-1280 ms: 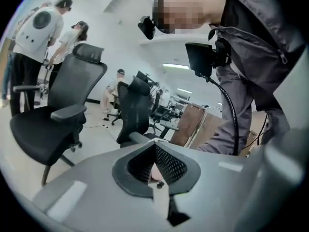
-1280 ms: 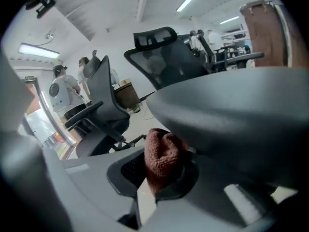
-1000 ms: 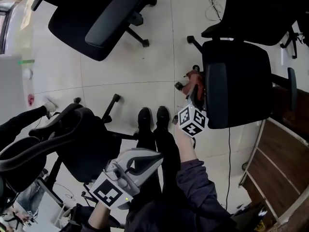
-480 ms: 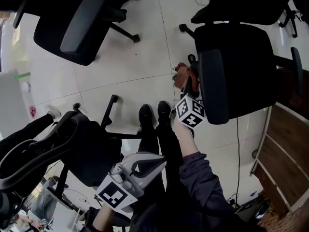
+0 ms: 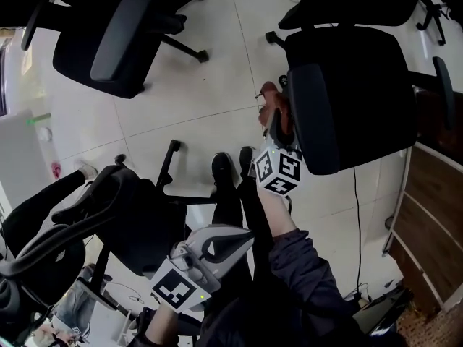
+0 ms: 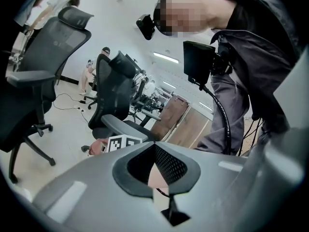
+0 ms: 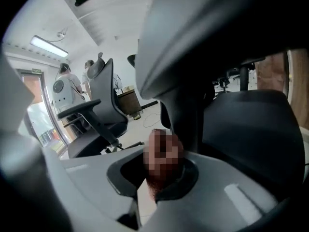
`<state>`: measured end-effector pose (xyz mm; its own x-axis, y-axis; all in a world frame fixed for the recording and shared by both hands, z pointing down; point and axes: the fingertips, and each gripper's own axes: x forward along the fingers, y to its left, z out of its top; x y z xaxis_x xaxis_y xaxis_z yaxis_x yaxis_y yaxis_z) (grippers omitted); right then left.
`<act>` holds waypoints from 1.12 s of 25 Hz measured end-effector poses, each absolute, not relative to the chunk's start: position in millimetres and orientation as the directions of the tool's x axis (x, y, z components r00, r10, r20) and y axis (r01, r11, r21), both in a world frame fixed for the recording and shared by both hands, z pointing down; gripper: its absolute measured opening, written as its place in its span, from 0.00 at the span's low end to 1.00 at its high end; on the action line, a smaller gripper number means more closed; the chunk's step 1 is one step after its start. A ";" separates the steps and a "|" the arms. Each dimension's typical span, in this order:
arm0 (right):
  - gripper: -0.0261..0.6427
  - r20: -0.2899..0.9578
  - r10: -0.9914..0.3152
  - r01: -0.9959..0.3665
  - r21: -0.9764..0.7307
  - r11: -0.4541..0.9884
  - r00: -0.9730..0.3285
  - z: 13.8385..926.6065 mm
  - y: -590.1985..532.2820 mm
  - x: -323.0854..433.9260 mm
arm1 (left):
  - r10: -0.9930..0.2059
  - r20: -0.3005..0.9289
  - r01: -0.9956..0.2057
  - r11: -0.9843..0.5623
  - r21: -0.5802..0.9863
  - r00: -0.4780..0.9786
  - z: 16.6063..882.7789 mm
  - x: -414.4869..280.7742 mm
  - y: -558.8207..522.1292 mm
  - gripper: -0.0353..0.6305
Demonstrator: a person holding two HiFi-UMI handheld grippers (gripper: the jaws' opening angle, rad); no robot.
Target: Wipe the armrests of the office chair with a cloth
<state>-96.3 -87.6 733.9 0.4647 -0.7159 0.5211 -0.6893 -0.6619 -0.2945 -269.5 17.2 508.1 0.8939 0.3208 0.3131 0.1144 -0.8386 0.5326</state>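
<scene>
Cloth (image 5: 270, 107), reddish-brown, sits clamped in the right gripper (image 5: 278, 125) just beside the office chair's (image 5: 362, 71) near armrest (image 5: 312, 114). Left gripper (image 5: 242, 237) hangs low, jaws together, empty.

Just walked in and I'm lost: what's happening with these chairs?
A person stands among chairs, a claw in each hand. The right claw grips a reddish cloth held against the armrest of the chair on their right. The left claw is shut and empty, held low near their body.
</scene>
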 end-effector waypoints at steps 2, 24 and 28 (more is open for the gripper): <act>0.07 0.553 -0.704 -0.702 -0.271 -0.658 0.446 753.4 -90.4 -94.9 | 0.314 0.318 0.104 -0.839 0.534 0.895 510.0 -269.6 20.2 0.08; 0.07 0.399 -0.914 -0.983 -0.184 0.003 -0.077 410.1 -6.6 -213.0 | 0.126 0.119 0.075 -0.927 0.368 0.985 309.3 -327.0 58.1 0.08; 0.07 0.397 -0.916 -0.987 -0.160 -0.007 -0.058 337.0 33.9 -188.9 | 0.068 0.101 0.027 -0.932 0.360 0.993 260.6 -358.5 82.6 0.08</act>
<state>-188.9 33.9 337.0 -0.0578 -0.9162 0.3966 -0.9871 -0.0069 -0.1598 -358.5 82.6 260.6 0.9926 0.0678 0.1006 0.0272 -0.9324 0.3604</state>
